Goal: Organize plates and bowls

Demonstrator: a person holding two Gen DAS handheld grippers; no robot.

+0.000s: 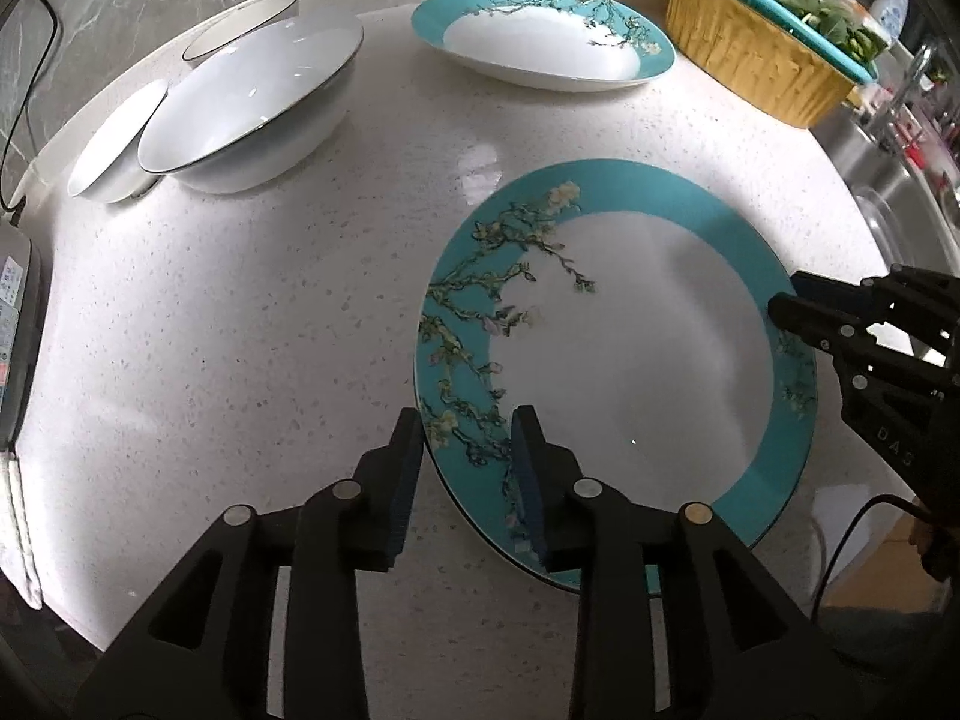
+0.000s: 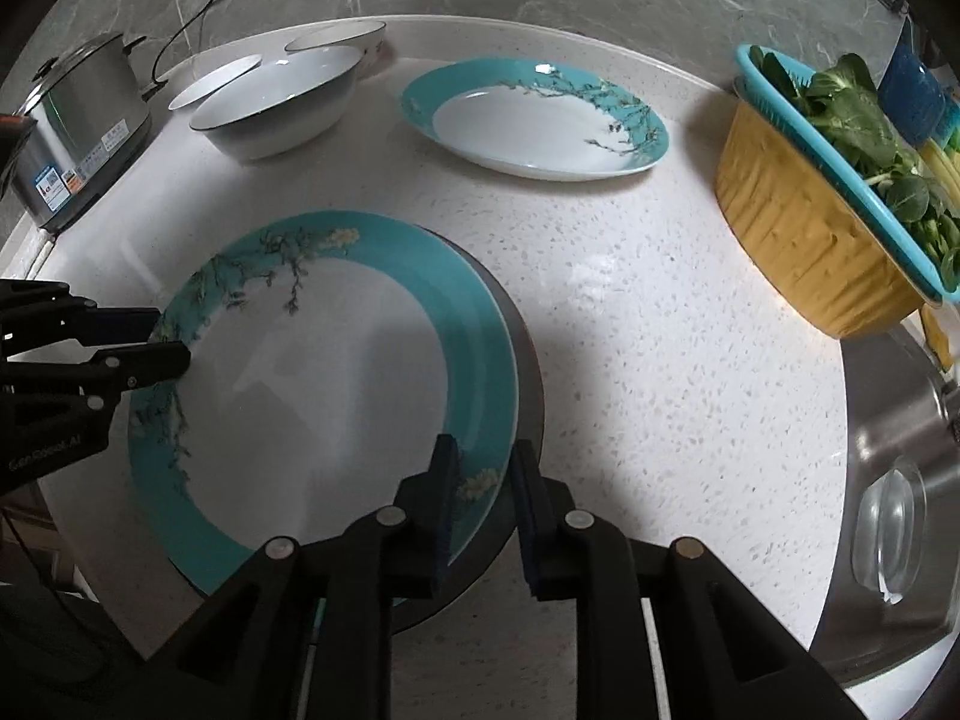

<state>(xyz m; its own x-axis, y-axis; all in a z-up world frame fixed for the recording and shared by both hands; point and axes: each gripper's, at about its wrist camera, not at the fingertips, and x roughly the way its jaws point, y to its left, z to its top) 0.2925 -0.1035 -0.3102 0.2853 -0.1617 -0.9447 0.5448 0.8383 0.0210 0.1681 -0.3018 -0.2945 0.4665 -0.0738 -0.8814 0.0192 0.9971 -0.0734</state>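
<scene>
A teal-rimmed plate with a blossom pattern (image 1: 630,360) (image 2: 336,372) lies near the counter's front, seemingly on top of another teal rim that shows at its right edge. My left gripper (image 1: 465,450) (image 2: 171,339) straddles its left rim, jaws slightly apart and pads not pressing. My right gripper (image 2: 483,468) (image 1: 786,297) straddles the right rim the same way, with a gap beside the rim. A second matching plate (image 1: 540,42) (image 2: 528,120) rests farther back. At the back left stand a large white bowl (image 1: 252,102) (image 2: 282,102), a small one (image 1: 114,144) and another behind (image 1: 240,24).
A yellow basket holding a teal colander of leafy greens (image 1: 756,60) (image 2: 798,228) stands at the back right. A steel pot (image 2: 78,120) with a cord sits at the far left. The steel sink (image 2: 888,480) opens on the right. A marble wall backs the speckled counter (image 2: 660,330).
</scene>
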